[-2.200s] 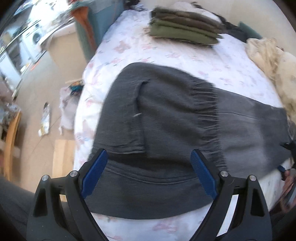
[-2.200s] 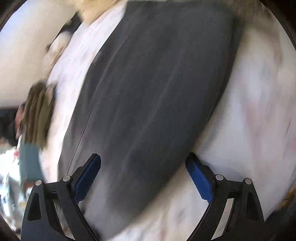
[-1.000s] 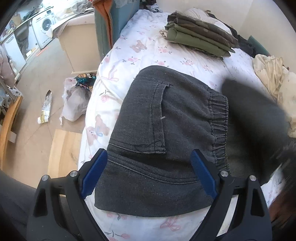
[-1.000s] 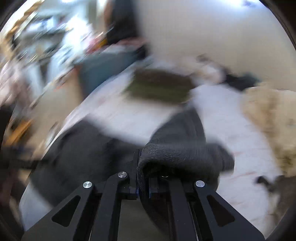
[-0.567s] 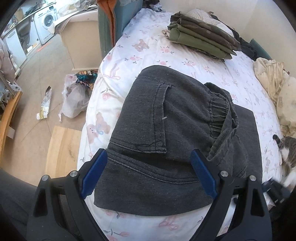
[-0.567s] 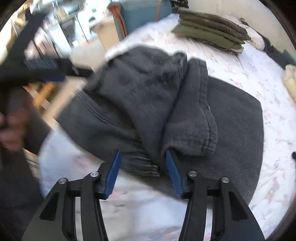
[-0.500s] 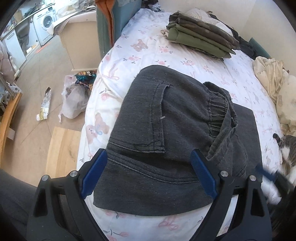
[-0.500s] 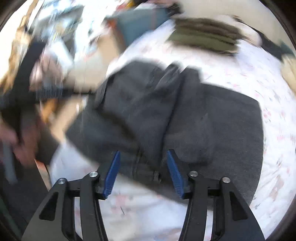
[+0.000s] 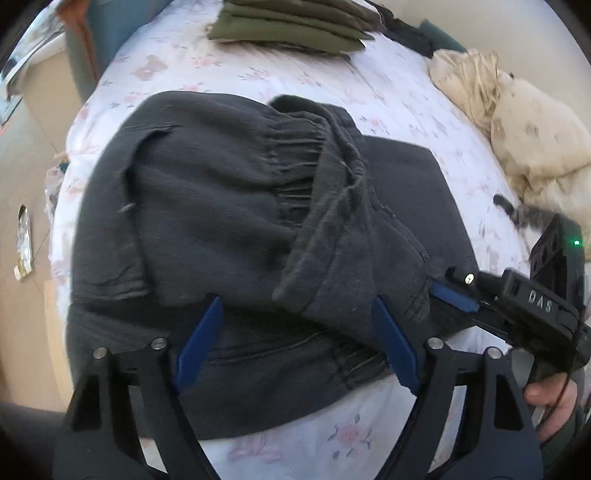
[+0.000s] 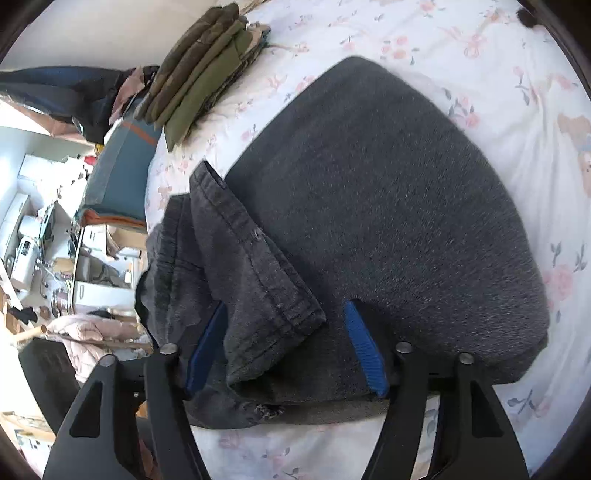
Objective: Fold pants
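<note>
Both grippers lower than half second ago, down at near edge of pants [image 9: 229, 229]. Left gripper [image 9: 295, 347] jaws spread wide, straddling folded cloth. Right gripper [image 10: 286, 347] jaws apart around bunched leg hem. Pants lie half-folded on floral bed [image 9: 402, 99]; olive folded stack [image 9: 288, 26] behind.

Left tongs [image 9: 295, 339] spread wide; right tongs [image 10: 286, 347] spread wide, gripped by bare hand [image 9: 550, 398].
</note>
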Demonstrator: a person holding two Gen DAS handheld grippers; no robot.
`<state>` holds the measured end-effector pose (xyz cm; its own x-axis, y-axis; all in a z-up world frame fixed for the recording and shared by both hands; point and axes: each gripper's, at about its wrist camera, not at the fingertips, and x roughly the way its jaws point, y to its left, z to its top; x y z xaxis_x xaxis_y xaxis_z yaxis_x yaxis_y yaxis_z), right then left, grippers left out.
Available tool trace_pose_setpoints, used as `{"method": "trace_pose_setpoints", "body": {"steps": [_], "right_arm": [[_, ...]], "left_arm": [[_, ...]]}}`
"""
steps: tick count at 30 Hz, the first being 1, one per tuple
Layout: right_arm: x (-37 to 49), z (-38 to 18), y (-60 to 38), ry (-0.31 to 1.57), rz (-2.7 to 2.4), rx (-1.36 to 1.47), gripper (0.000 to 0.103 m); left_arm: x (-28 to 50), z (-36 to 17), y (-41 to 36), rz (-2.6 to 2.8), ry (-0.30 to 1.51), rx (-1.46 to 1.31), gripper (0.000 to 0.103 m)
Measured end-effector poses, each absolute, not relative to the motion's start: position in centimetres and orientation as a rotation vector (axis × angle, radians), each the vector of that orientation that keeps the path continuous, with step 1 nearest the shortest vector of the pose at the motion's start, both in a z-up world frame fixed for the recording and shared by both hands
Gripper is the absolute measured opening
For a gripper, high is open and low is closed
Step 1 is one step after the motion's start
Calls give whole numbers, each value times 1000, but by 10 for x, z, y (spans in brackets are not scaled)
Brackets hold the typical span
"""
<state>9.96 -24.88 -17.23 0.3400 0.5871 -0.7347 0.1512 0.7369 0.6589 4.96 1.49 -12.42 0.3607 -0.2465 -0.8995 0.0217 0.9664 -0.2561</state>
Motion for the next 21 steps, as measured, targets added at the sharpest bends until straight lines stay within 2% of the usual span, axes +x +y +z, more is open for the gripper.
{"method": "trace_pose_setpoints", "body": {"steps": [2,3,4,5,6,8,13,17,18,19,20,21], "right_arm": [[83,-170,-252,1207,332,717,40],[79,-168,-253,1187,339,718,29],[72,-161,-256,1157,349,710,28],[72,-153,-256,1127,366,694,26],[72,-144,-255,1086,398,678,11],[69,-120,-252,1007,453,634,10],[55,-81,-235,900,624,623,7],[39,-55,-196,889,953,563,4],[33,-56,-176,925,1003,470,4],[30,-60,-165,959,1017,416,4],[29,-71,-154,1020,1026,386,5],[29,-83,-147,1092,1023,383,10]], "left_arm": [[54,-126,13,-145,1180,-207,74],[54,-127,14,-153,1174,-229,55],[56,-126,15,-172,1172,-262,32],[59,-127,15,-200,1177,-290,23],[60,-126,15,-240,1177,-304,15],[57,-120,16,-266,1157,-314,11],[29,-82,17,-437,1080,-337,8],[16,-100,17,-434,1205,-307,13],[15,-108,19,-379,1244,-278,20],[15,-112,21,-326,1270,-248,35],[14,-116,29,-239,1283,-210,41],[14,-117,34,-182,1286,-161,45]]}}
